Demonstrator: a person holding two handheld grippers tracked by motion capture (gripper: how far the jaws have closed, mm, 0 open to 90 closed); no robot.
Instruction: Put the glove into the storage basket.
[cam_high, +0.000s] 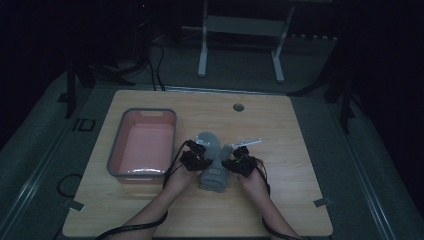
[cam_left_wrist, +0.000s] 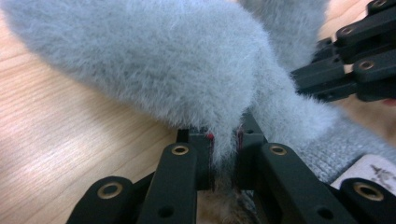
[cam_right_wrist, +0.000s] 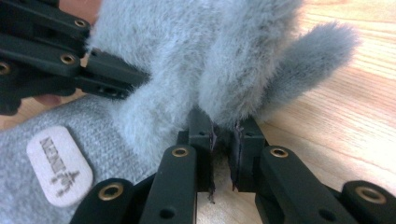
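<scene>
Both grippers clamp the same grey fluffy mitten (cam_high: 212, 159): left gripper (cam_left_wrist: 224, 154) pinches a fold of fur at the mitten's left edge, right gripper (cam_right_wrist: 223, 140) pinches fur at its right edge, beside the thumb (cam_right_wrist: 313, 56). Jaws of each pressed together on the pile. Mitten lies flat mid-table (cam_high: 295, 200), somewhat toward the near edge, knitted cuff (cam_right_wrist: 28, 186) pointing to the person, pale label patch (cam_right_wrist: 58, 165) on the cuff. Grey-rimmed pink bin (cam_high: 142, 145) stands just left of the mitten, toward the table's left edge.
</scene>
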